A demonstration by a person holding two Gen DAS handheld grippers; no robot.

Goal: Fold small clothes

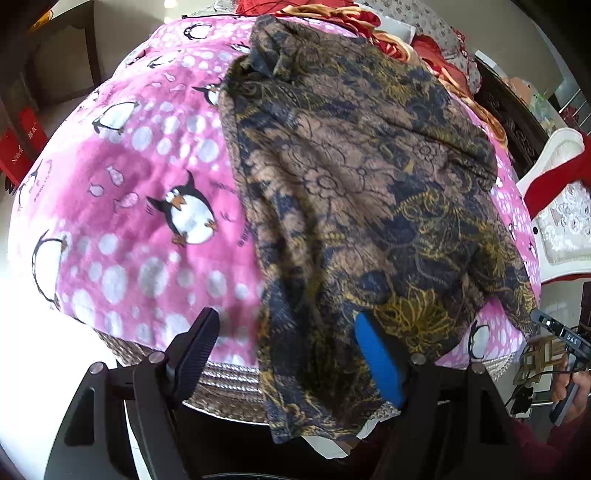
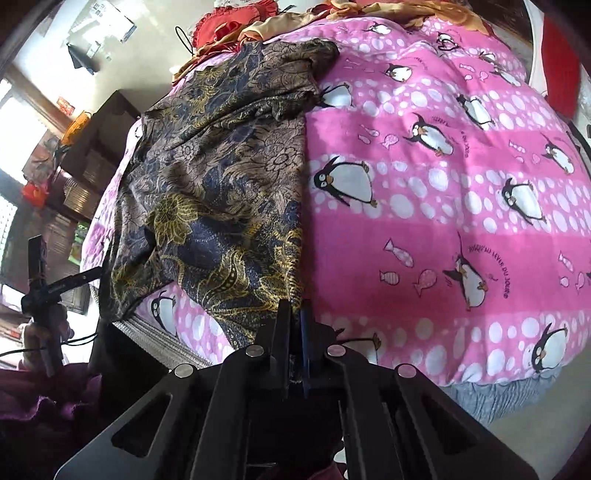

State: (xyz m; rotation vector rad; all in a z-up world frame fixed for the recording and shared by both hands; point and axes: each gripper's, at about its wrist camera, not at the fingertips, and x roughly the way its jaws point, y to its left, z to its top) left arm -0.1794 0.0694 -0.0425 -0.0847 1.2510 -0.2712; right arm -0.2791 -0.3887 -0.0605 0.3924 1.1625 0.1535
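A dark floral garment (image 1: 351, 177) in navy, brown and gold lies spread on a pink penguin blanket (image 1: 147, 166), its near end hanging over the bed's edge. My left gripper (image 1: 288, 332) stands open astride that hanging end, with the black finger (image 1: 195, 347) over the blanket and the blue pad (image 1: 376, 362) over the cloth; neither presses it. In the right wrist view the garment (image 2: 221, 177) lies on the left part of the blanket (image 2: 443, 221). My right gripper (image 2: 295, 310) is shut on the garment's near right corner.
Red and gold bedding (image 1: 332, 14) is heaped at the bed's far end. A white chair with a red cloth (image 1: 561, 206) stands beside the bed. Dark wooden furniture (image 2: 92, 147) lines the far wall. A woven mat (image 1: 229, 380) shows under the blanket's near edge.
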